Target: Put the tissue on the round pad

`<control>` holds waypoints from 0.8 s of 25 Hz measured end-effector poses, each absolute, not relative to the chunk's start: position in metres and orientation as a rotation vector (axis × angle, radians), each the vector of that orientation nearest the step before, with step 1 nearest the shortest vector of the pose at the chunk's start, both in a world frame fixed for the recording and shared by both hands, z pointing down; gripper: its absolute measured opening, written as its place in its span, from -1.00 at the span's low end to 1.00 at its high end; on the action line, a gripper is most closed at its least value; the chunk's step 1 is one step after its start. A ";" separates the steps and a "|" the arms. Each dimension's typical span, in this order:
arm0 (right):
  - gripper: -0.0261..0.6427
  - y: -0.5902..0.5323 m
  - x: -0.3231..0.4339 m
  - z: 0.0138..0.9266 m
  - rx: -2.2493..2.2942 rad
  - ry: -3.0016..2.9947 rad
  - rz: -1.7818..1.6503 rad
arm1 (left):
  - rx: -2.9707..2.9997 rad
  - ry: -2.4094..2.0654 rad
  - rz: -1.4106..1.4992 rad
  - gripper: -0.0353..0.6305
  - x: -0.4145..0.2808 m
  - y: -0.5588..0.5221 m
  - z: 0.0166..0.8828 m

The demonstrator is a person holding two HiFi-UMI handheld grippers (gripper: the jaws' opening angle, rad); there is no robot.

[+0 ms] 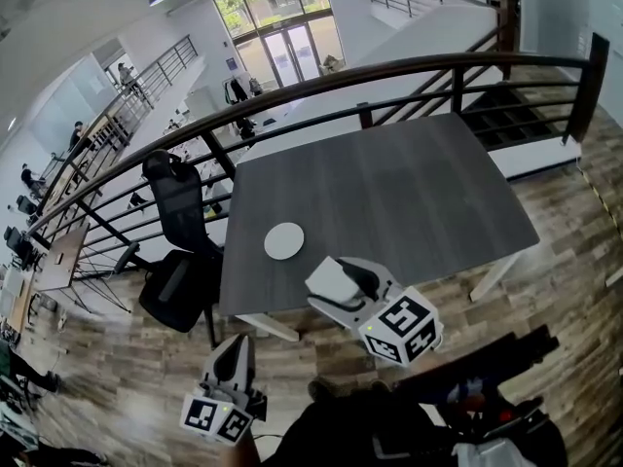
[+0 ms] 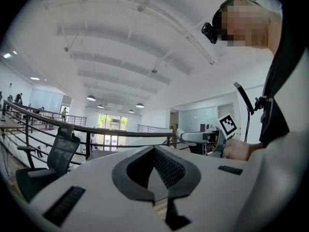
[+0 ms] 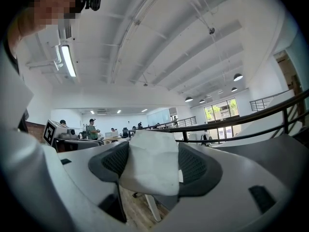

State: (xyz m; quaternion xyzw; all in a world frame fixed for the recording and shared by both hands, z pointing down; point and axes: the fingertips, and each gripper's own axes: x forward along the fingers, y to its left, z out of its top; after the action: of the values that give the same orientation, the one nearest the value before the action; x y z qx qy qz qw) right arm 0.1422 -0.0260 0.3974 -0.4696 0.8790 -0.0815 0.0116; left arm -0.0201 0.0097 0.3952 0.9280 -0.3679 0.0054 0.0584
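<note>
The round white pad (image 1: 283,240) lies near the front left of the dark grey table (image 1: 409,193). My right gripper (image 1: 331,282) hovers over the table's near edge, just right of the pad and closer to me. In the right gripper view, the right gripper (image 3: 152,151) is shut on a folded white tissue (image 3: 150,170) pinched between its dark pads. My left gripper (image 1: 234,350) hangs lower left, off the table and above the wooden floor. In the left gripper view, the left gripper (image 2: 154,153) has its jaws together with nothing between them.
A black office chair (image 1: 180,207) stands against the table's left side. A dark railing (image 1: 389,71) runs behind the table, with stairs (image 1: 506,105) at the far right. Wooden floor (image 1: 127,377) surrounds the table's near side.
</note>
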 end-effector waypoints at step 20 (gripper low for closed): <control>0.05 -0.125 0.077 0.393 -1.676 2.648 -0.254 | 2.870 -0.947 -0.066 -0.88 -0.093 -0.105 0.388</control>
State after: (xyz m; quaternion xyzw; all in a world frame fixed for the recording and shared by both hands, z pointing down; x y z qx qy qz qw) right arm 0.0775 -0.1247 0.3931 -0.5331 0.8422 -0.0809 -0.0013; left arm -0.0931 -0.1053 0.3878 0.9477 -0.3128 -0.0217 0.0590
